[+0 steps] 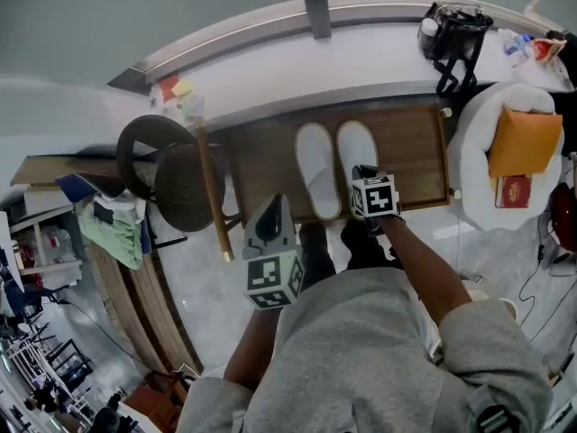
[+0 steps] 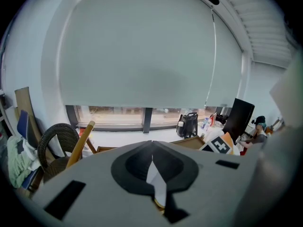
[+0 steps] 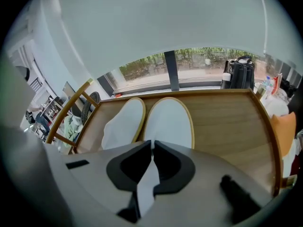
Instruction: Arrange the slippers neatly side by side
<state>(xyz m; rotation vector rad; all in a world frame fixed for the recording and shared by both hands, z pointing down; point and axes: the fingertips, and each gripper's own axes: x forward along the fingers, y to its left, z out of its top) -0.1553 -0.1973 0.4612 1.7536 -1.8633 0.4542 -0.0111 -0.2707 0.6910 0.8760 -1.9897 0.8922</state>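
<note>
Two white slippers with tan rims lie side by side, toes away from me, on the wooden table (image 1: 415,156). The left slipper (image 1: 317,180) (image 3: 124,122) touches the right slipper (image 1: 357,147) (image 3: 169,124) along its length. My right gripper (image 1: 363,170) (image 3: 152,143) is shut, its tips over the right slipper's heel end, which it hides. I cannot tell whether it pinches the heel. My left gripper (image 1: 275,199) (image 2: 152,156) is shut on nothing, held up off the table's near edge and pointing at the window.
A dark wicker chair (image 1: 167,174) and a slanted wooden pole (image 1: 213,197) stand left of the table. A black bag (image 1: 455,32) sits on the white sill behind. A white armchair with an orange cushion (image 1: 523,141) is on the right.
</note>
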